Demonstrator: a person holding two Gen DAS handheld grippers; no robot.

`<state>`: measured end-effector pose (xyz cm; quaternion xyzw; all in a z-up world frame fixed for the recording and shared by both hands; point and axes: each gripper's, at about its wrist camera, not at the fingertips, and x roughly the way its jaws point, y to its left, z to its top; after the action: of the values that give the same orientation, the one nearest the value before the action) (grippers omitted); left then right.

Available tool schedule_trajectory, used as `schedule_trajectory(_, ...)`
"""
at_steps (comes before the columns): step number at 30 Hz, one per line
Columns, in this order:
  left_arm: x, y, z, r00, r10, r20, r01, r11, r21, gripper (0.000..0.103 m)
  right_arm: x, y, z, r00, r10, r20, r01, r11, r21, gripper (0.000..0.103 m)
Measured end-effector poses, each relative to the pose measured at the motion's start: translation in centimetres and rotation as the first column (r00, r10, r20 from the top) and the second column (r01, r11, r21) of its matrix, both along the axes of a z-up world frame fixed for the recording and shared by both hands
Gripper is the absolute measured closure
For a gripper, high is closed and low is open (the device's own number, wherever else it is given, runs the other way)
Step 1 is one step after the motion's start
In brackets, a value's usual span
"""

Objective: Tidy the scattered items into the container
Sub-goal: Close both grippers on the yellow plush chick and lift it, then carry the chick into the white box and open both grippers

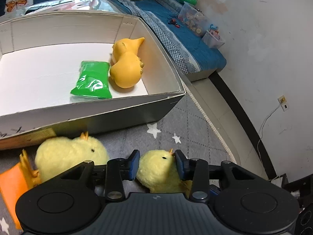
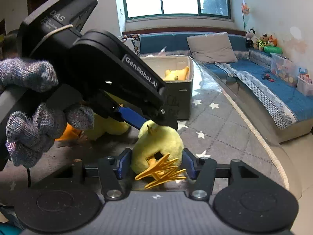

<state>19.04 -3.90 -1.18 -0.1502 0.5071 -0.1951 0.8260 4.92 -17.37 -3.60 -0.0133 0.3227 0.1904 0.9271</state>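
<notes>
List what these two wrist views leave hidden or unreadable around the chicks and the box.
- Small fluffy yellow chick: lower body hidden behind the left gripper in the left wrist view.
- Larger fluffy yellow chick: mostly hidden behind the left gripper in the right wrist view.
- Flat orange object: cut by the left view's edge.
- White cardboard box: floor hidden by its wall in the right wrist view.

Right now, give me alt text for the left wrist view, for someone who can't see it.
The left claw has its blue pads on either side of a small fluffy yellow chick on a grey star-patterned rug. A second chick lies to its left, and behind them a white box holds a green packet and a yellow duck.
</notes>
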Motion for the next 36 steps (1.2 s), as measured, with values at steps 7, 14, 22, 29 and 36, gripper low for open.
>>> schedule_trajectory(7,-0.5,1.9,3.5,0.996,0.051,0.069,-0.046,0.997,-0.062,0.061,-0.3,0.8,2.6,0.996,0.035,0.087,-0.033,0.999,-0.017,0.047)
schedule_trajectory(14,1.1,3.5,6.3,0.986,0.105,0.130,-0.094,0.991,-0.094,0.062,1.8,2.1,5.3,0.981,0.075,0.179,-0.070,0.997,-0.036,0.048)
schedule_trajectory(22,5.1,5.7,8.3,0.971,0.168,0.171,-0.149,0.981,-0.121,0.062,6.2,3.6,7.0,0.962,0.121,0.245,-0.112,0.992,-0.051,0.048)
schedule_trajectory(29,8.5,6.8,6.8,0.968,0.195,0.155,-0.180,0.978,-0.104,0.062,10.3,5.0,6.0,0.960,0.145,0.238,-0.137,0.989,-0.050,0.048)
schedule_trajectory(36,10.6,6.9,4.0,0.974,0.196,0.112,-0.187,0.978,-0.091,0.061,12.9,5.1,3.8,0.972,0.143,0.187,-0.140,0.990,-0.029,0.048)
